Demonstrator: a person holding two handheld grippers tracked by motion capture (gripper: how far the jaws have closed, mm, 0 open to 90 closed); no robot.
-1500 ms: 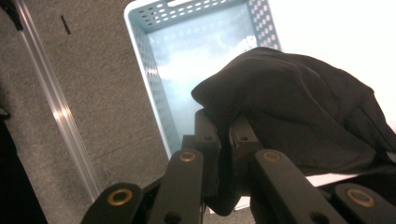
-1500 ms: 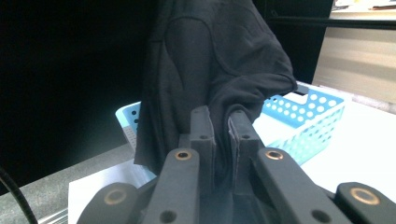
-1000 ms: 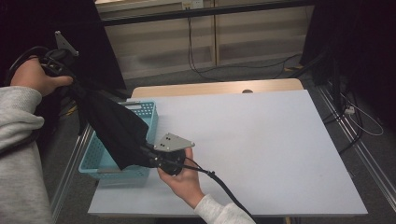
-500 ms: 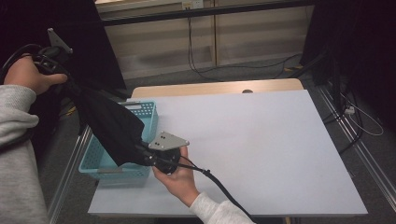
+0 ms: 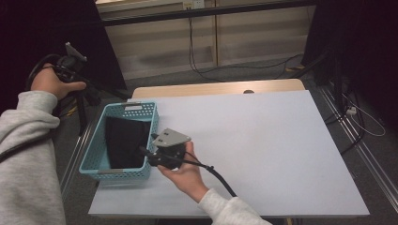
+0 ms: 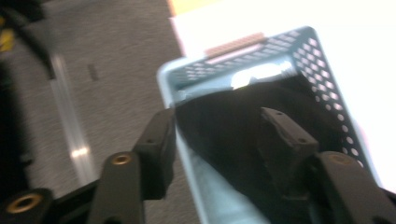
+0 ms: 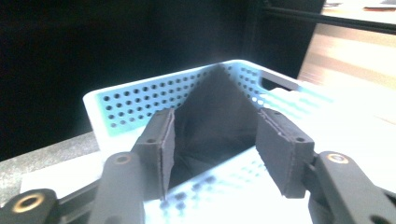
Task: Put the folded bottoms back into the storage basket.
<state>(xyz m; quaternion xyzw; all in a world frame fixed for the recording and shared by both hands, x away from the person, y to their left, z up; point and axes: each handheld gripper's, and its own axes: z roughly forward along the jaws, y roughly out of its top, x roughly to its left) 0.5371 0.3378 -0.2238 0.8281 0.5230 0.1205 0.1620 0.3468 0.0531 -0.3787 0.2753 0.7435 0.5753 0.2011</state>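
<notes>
A black cloth (image 5: 124, 140) lies loose inside the teal perforated basket (image 5: 131, 107) at the table's left edge. My left gripper (image 5: 89, 93) hangs off the table's left side, above and beyond the basket. Its jaws have just been opening and stand open. In the left gripper view, the left gripper (image 6: 219, 116) looks down on the cloth (image 6: 233, 140) and the basket (image 6: 243, 44). My right gripper (image 5: 149, 153) rests at the basket's right rim. Its jaws have also just been opening. The right gripper (image 7: 215, 116) stands open, with the cloth (image 7: 215, 102) slumped beyond it against the basket wall (image 7: 140, 105).
The white table top (image 5: 263, 140) stretches right of the basket, with a wooden strip (image 5: 220, 88) at its far edge. Grey floor with cables (image 5: 202, 70) lies beyond. Dark curtains hang at the back left and right. A black cable (image 5: 220, 180) trails from the right gripper.
The cloth, stretched between both shut grippers above the basket, has dropped into the basket. Both grippers opened. The left hand came down a little; the right hand stayed.
</notes>
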